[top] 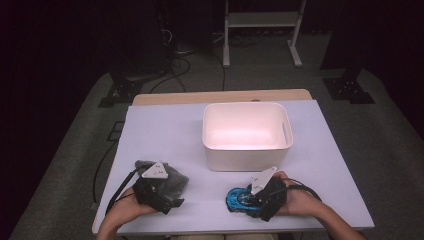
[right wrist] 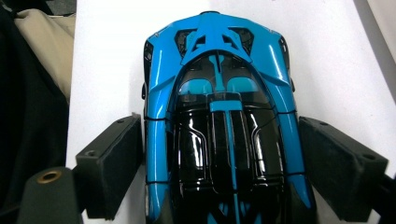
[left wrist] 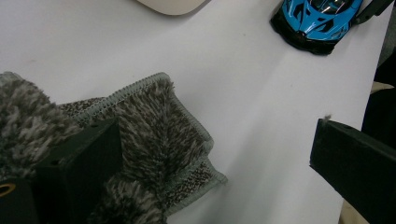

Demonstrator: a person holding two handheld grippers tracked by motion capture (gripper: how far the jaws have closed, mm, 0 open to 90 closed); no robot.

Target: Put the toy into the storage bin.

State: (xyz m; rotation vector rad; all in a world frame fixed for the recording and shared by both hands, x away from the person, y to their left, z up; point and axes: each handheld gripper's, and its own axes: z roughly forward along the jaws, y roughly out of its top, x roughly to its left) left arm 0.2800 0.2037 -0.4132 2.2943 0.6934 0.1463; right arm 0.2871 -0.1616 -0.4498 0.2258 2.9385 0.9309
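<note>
A blue and black toy car (right wrist: 219, 107) rests on the white table, near its front edge on the right. My right gripper (right wrist: 219, 140) is shut on the car, one black pad pressed to each flank; the same gripper (top: 248, 200) and car (top: 236, 199) appear in the high view. A grey furry cloth (left wrist: 159, 135) lies crumpled at the front left. My left gripper (left wrist: 218, 122) stands open, one jaw over the cloth and the other above bare table. From above, the left gripper (top: 171, 194) sits at the near edge of the cloth (top: 176, 180).
An empty white bin (top: 246, 150) stands mid-table, just beyond both grippers. The table's front edge (top: 225, 231) is close behind the hands. A wooden strip runs along the far edge, with stands and cables on the floor beyond.
</note>
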